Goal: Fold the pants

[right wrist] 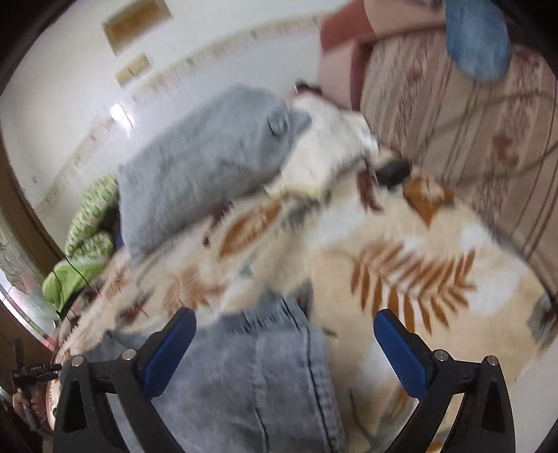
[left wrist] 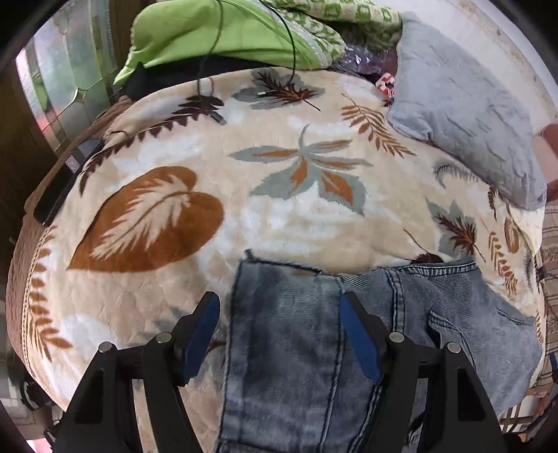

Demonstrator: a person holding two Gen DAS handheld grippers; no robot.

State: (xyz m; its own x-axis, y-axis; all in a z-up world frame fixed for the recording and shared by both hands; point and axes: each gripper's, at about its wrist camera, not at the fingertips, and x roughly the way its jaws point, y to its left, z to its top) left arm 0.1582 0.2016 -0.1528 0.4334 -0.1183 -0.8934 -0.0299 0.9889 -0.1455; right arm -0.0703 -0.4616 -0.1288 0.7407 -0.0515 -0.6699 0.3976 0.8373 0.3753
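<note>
Denim pants (left wrist: 314, 348) lie flat on the leaf-print blanket (left wrist: 209, 174), hem end toward its middle, grey pillow (left wrist: 464, 115) at far-right edge. L gripper (left wrist: 279, 334): jaws apart over one pant leg, pads not pressing. R gripper (right wrist: 284, 348) (view blurred): jaws wide, holding nothing, denim below.

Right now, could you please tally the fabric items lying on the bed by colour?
Blue denim: 1, the jeans
Grey: 1, the pillow
Green: 1, the green bedding
Beige with leaves: 1, the blanket
Total: 4
</note>
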